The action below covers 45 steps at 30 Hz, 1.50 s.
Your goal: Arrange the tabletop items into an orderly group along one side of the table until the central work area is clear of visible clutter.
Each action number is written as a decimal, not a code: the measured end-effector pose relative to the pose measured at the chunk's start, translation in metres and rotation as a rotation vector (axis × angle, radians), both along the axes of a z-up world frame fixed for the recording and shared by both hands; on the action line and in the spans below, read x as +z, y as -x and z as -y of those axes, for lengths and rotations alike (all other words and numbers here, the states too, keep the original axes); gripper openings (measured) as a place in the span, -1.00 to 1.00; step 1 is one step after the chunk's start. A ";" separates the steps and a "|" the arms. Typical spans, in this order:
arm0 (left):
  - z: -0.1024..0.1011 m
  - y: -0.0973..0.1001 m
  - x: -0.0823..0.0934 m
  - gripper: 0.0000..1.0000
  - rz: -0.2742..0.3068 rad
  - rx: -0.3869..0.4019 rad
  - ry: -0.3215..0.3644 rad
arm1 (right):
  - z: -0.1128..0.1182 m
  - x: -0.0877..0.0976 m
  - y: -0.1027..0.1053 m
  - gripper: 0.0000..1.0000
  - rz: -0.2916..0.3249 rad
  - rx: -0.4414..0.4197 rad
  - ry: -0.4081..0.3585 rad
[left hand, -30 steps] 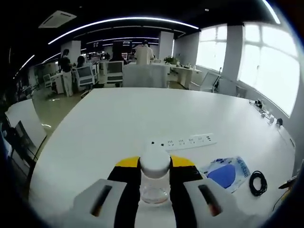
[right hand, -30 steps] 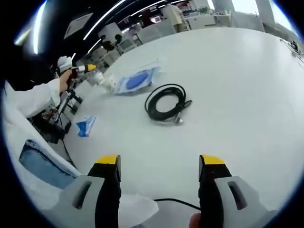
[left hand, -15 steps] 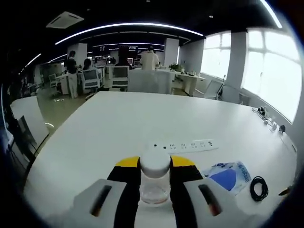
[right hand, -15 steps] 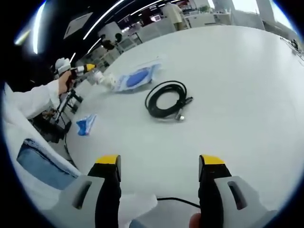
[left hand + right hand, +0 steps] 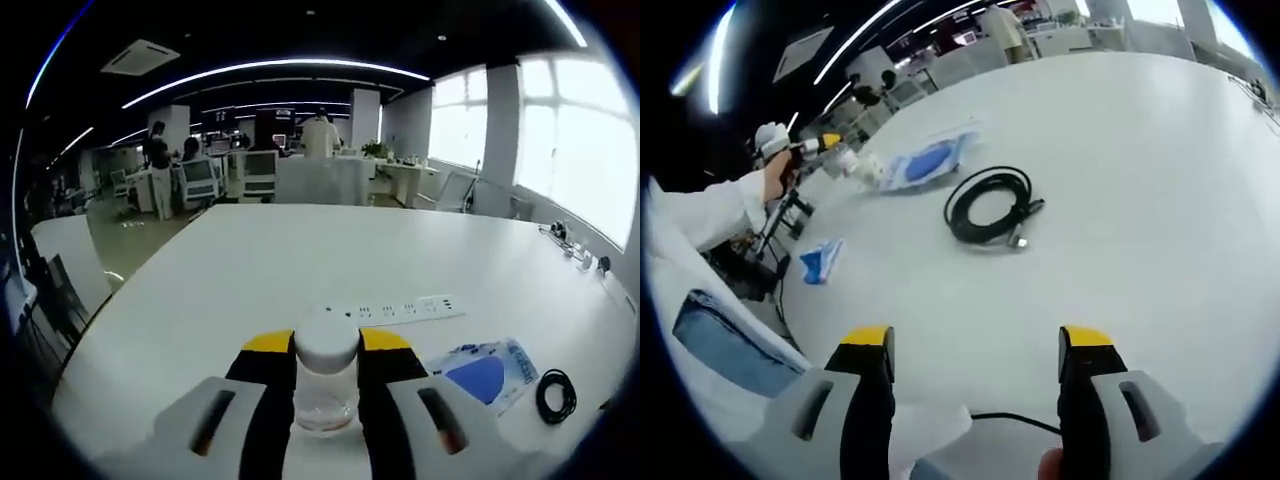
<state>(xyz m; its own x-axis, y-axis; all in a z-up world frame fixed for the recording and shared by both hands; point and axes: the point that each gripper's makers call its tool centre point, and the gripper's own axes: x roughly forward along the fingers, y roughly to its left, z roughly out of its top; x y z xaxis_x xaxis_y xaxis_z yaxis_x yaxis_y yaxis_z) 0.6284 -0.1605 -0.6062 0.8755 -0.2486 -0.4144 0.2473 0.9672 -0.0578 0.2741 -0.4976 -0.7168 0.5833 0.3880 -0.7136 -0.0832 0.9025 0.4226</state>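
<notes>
my left gripper (image 5: 326, 385) is clenched on a small clear jar (image 5: 325, 390) with a white lid (image 5: 326, 347), the jaws pressing its glass sides just below the lid. it sits upright between them, held over the near part of the white table (image 5: 300, 250). i judge it light and rigid, but smooth glass is slippery and would crack if dropped, so the hold under the lid's shoulder is the sensible one; a grip on the lid alone might twist it loose. whether the jar's base touches the table i cannot tell.

taking the jar as my landmark: just beyond it lies a white power strip (image 5: 385, 308), long side across my view. to the right of the jar, near it, is a blue and white packet (image 5: 487, 368), flat and soft-looking, likely to slide or crumple when pinched. further right of the packet is a coiled black cable (image 5: 556, 395), floppy, best taken through the bundle of loops.

my right gripper (image 5: 976, 350) has its jaws spread apart with nothing between them, hanging above the table. ahead of it lies the same coiled black cable (image 5: 986, 206), with the packet (image 5: 925, 163) past that, and a small blue scrap (image 5: 821, 263) well to the left of the cable near the table edge.
</notes>
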 end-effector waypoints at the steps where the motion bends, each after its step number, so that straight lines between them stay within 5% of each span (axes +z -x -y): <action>1: 0.001 0.000 0.000 -0.58 0.000 -0.002 0.000 | 0.000 0.000 0.000 0.30 -0.001 0.000 0.000; 7: 0.000 0.002 -0.004 -0.57 -0.002 0.009 -0.006 | -0.001 -0.002 0.002 0.30 -0.002 0.001 -0.003; 11: -0.001 0.003 -0.002 -0.51 0.043 -0.009 -0.114 | -0.001 -0.001 0.002 0.31 0.003 -0.002 -0.006; 14: -0.004 0.000 0.009 0.06 0.088 0.044 -0.013 | 0.001 0.001 0.002 0.31 0.011 -0.009 -0.003; 17: -0.008 -0.002 0.015 0.69 0.126 0.045 0.000 | 0.003 0.000 0.001 0.32 0.015 -0.013 -0.006; 20: -0.012 0.001 0.017 0.91 0.133 0.036 0.025 | 0.003 0.001 -0.001 0.34 0.024 -0.011 -0.005; 28: -0.025 0.017 0.012 1.00 0.092 0.035 0.052 | -0.004 0.011 -0.012 0.46 0.076 -0.019 -0.030; 45: -0.057 0.060 0.007 0.80 0.045 0.011 0.053 | -0.016 0.012 -0.009 0.41 0.082 0.001 -0.037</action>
<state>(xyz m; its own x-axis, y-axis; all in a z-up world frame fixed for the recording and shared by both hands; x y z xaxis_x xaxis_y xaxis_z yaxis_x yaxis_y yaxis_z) 0.5679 -0.1032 -0.5992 0.8960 -0.2590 -0.3607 0.2398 0.9659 -0.0978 0.2828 -0.4813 -0.7052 0.6384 0.4142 -0.6487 -0.1199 0.8861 0.4477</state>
